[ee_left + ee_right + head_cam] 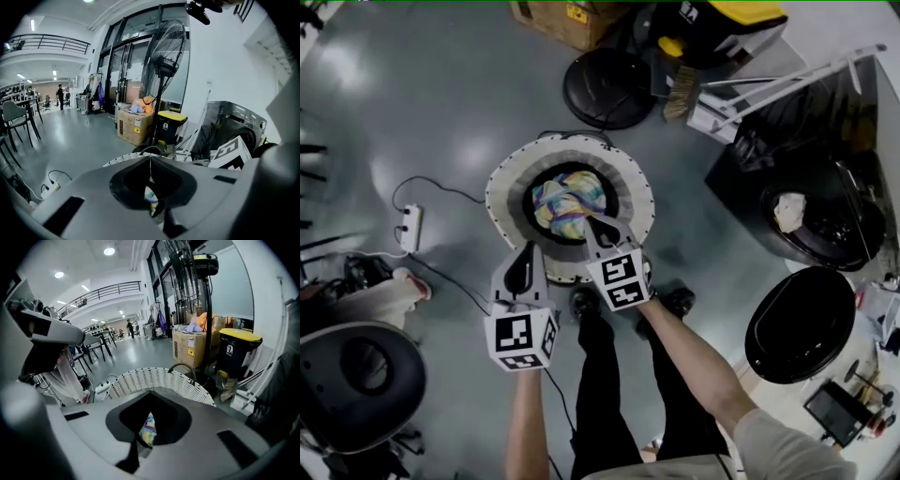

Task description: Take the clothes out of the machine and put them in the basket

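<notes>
Grey polished floor (422, 112), big open hall. The white basket (499, 192) sits on it, just ahead of my shoes (679, 301). The multicoloured cloth (567, 202) is bunched in the basket's bottom.

Right gripper (596, 223) is over the basket's near side, tip at the cloth's edge, jaws together. From the head view I can't tell if the tip touches the fabric. Left gripper (528, 251) is just beside it, over the near rim, jaws also together with nothing between them. From above, both grippers hide part of that near rim.

In the gripper views my own housings fill the lower half. Only a sliver of cloth shows through the gap under the jaws. The right one also shows the basket's far wall above it.

The machine (848, 202) is well off to my right, partly cut off by the frame edge, with its door (800, 323) standing open. The drum is dark. One pale item (788, 211) shows inside; the rest is unreadable.
</notes>
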Tool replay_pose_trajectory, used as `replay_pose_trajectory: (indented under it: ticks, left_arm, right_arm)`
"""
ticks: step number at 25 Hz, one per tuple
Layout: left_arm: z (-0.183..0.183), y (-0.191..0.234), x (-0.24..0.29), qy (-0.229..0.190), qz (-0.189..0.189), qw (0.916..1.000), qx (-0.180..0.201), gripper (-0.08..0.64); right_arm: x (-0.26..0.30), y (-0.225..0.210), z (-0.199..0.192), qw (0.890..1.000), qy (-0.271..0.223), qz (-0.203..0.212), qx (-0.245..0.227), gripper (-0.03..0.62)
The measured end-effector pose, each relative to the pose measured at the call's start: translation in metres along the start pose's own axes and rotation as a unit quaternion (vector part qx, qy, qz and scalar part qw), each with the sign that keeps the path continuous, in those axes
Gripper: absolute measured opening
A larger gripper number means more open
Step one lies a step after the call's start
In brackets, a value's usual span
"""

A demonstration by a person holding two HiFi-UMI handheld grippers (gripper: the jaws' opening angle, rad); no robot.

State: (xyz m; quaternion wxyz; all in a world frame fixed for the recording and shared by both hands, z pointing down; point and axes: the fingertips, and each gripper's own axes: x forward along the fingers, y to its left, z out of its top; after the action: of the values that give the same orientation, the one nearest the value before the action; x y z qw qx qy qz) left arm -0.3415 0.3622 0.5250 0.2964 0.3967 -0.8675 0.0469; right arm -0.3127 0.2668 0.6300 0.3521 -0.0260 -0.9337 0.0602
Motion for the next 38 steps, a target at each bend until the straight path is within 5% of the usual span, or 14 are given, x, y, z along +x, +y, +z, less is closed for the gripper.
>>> replay_pose_trajectory:
  ticks: [9, 19, 30, 38]
  left_arm:
    - [0.009, -0.128, 0.045, 0.009, -0.068, 0.9968, 0.042, 0.021]
    - [0.005, -0.334, 0.107, 0.022, -0.18, 0.9766, 0.116, 0.021]
    - [-0.029, -0.51, 0.129, 0.044, -0.263, 0.9473, 0.177, 0.021]
    - [-0.044, -0.57, 0.139, 0.052, -0.317, 0.9237, 0.209, 0.021]
  right_arm:
    - [-0.09, -0.107, -0.017, 0.997, -0.038, -0.057, 0.042, 0.023]
    - [-0.222, -0.281, -0.081, 0.974, -0.072, -0.186, 0.107, 0.023]
    - [-0.355, -0.414, -0.197, 0.931, -0.066, -0.306, 0.187, 0.023]
    - [-0.398, -0.465, -0.25, 0.894, -0.066, -0.372, 0.24, 0.023]
